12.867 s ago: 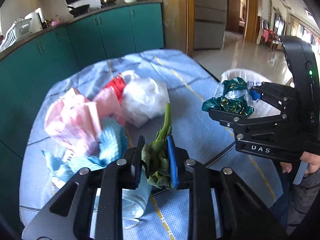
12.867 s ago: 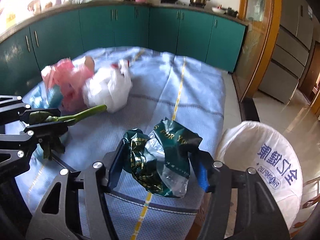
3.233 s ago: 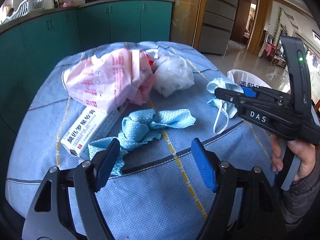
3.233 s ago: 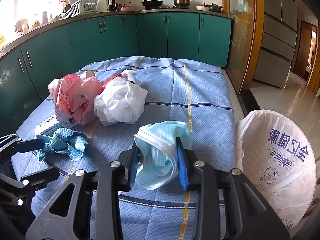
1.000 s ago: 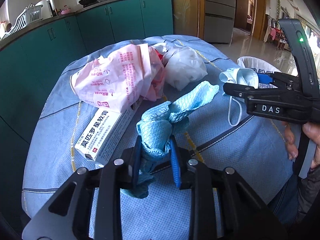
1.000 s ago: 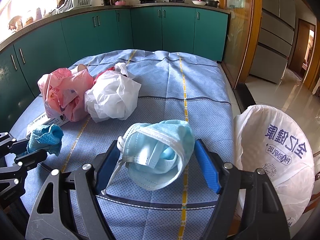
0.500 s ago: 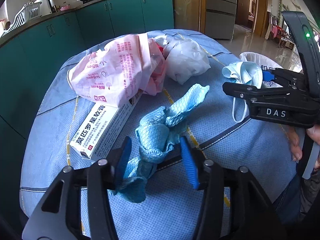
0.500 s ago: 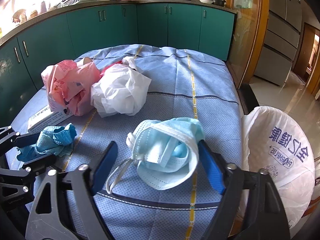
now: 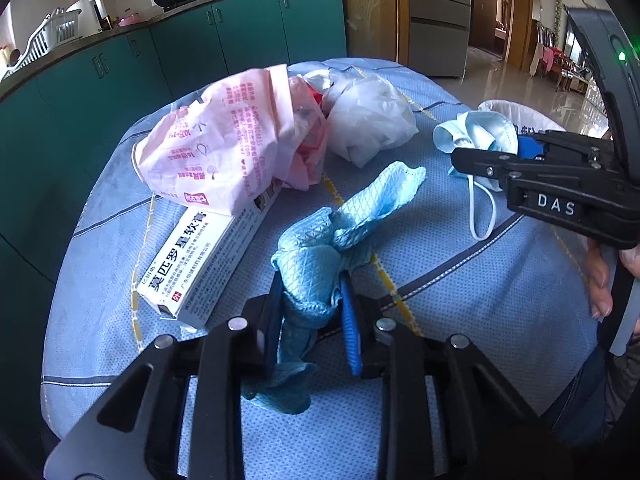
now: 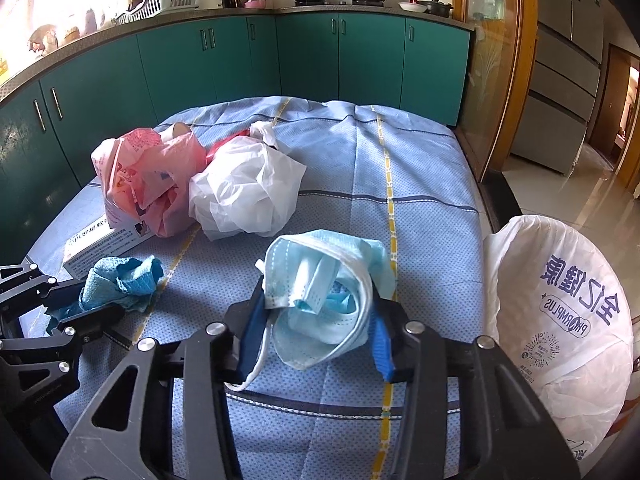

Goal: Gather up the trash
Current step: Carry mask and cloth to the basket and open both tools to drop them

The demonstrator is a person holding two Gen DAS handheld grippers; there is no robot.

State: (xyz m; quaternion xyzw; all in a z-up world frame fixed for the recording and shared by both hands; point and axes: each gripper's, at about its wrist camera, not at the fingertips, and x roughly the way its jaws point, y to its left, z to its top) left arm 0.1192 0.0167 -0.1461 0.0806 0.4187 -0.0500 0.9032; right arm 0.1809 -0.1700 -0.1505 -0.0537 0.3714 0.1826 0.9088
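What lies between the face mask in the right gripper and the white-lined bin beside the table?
Nothing visible. The right gripper is shut on the face mask, and only bare blue tablecloth and the table's edge separate it from the bin. The other trash lies on the opposite side.

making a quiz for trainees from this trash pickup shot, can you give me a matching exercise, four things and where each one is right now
Things:
1. blue cloth
2. face mask
3. white box
4. white plastic bag

Places:
A. lying partly under the pink bag
B. clamped in the right gripper
C. loose on the tablecloth beside the pink bag
D. clamped in the left gripper

Pairs: 1-D, 2-B, 3-A, 4-C
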